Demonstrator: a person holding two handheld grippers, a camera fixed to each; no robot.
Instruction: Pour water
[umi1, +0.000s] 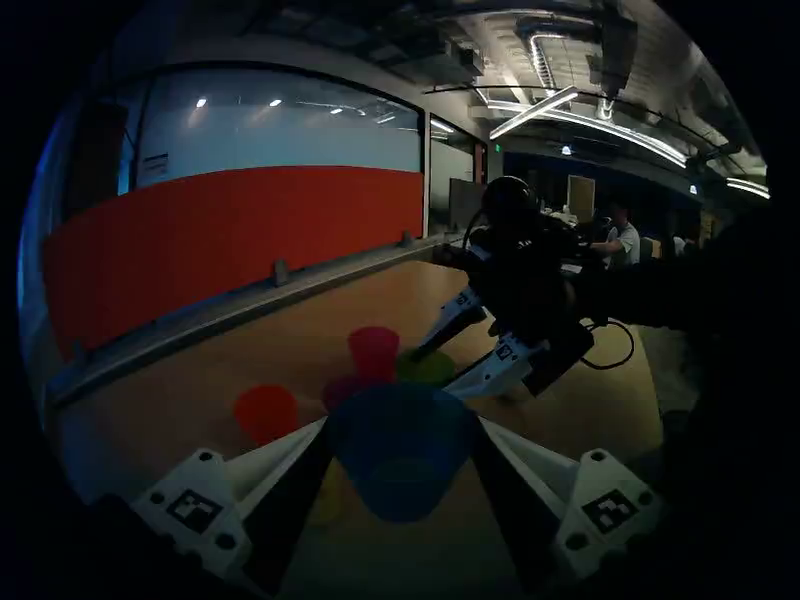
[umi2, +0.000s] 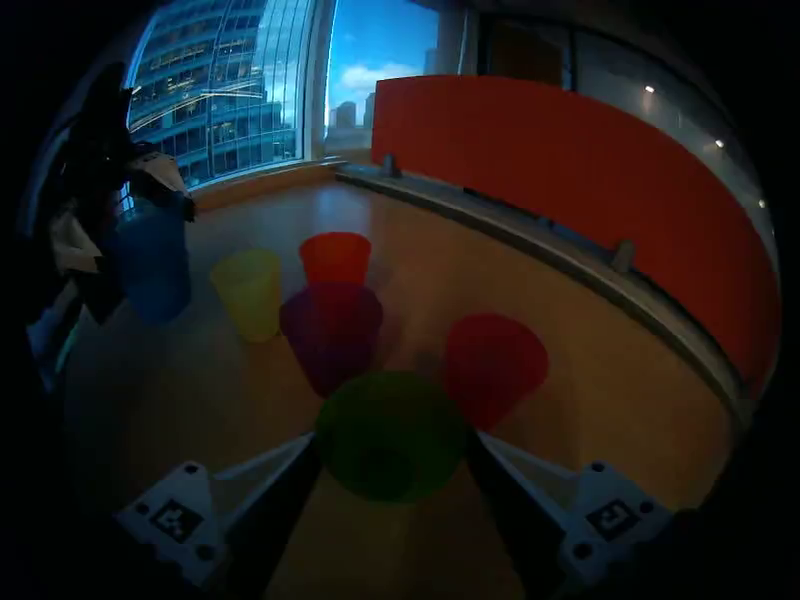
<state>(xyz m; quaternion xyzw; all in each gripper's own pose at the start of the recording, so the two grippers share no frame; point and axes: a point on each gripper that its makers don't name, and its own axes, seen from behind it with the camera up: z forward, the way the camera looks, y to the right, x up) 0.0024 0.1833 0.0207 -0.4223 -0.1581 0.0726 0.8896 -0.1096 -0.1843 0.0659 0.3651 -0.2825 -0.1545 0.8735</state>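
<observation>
While left gripper (umi1: 400, 440) clamps blue cup (umi1: 403, 475) at lower centre of its view, right gripper (umi2: 392, 455) grips green cup (umi2: 390, 425), lower centre likewise. Purple cup (umi2: 330, 335), red cup (umi2: 495, 365), yellow cup (umi2: 248, 290), orange cup (umi2: 335, 258) stand mid-frame on wooden table (umi2: 580, 360).

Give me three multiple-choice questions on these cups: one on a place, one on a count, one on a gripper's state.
1. Where is the blue cup? A on the floor; B between the fingers of the left gripper; C on the window ledge.
2. How many cups stand loose on the table? A two; B seven; C four.
3. The right gripper is: A shut on the green cup; B open; C shut on a bottle.
Answers: B, fingers press its sides; C, yellow cup, orange cup, purple cup, red cup; A, both fingers clamp it.
</observation>
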